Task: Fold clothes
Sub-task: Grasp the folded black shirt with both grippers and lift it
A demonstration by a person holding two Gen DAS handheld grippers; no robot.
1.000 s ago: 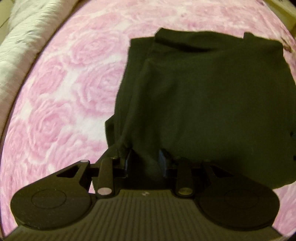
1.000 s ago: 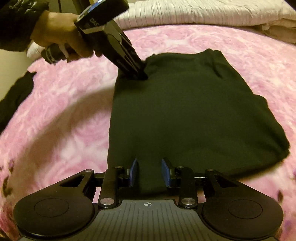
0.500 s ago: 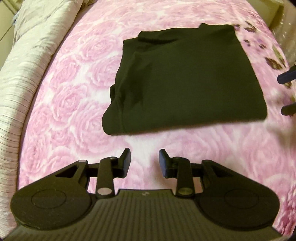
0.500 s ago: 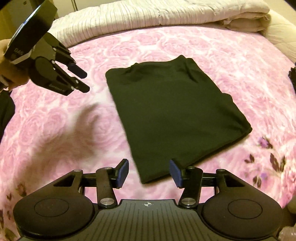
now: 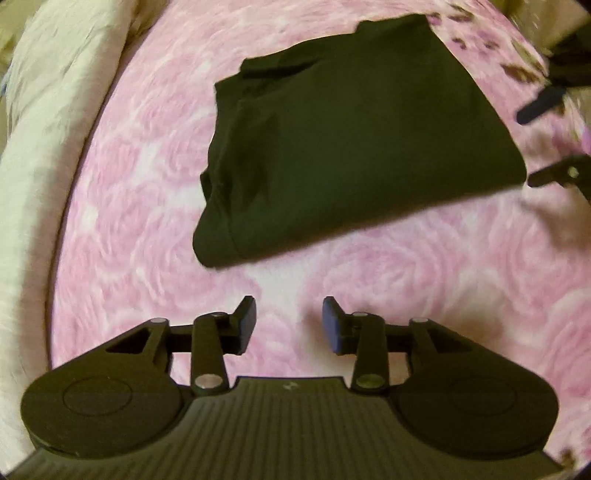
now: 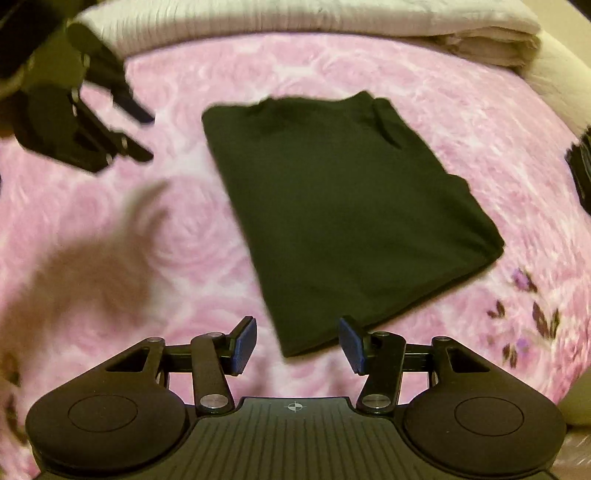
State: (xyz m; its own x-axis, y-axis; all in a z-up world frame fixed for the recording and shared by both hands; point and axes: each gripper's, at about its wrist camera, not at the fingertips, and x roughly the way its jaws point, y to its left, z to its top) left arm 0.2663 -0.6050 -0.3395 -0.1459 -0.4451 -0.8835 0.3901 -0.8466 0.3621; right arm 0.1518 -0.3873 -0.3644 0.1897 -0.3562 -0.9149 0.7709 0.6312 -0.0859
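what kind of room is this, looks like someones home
Most likely a bedroom: the folded black garment lies on a bed spread with a pink rose-print cover, and pale folded bedding is bunched along its far edge. No walls or furniture show clearly.

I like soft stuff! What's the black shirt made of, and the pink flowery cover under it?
The black shirt looks like soft, matte knit cloth, maybe cotton: it folds flat and shows no shine. The pink cover looks plush, perhaps fleece, with a fuzzy printed rose pattern, though blur makes that uncertain.
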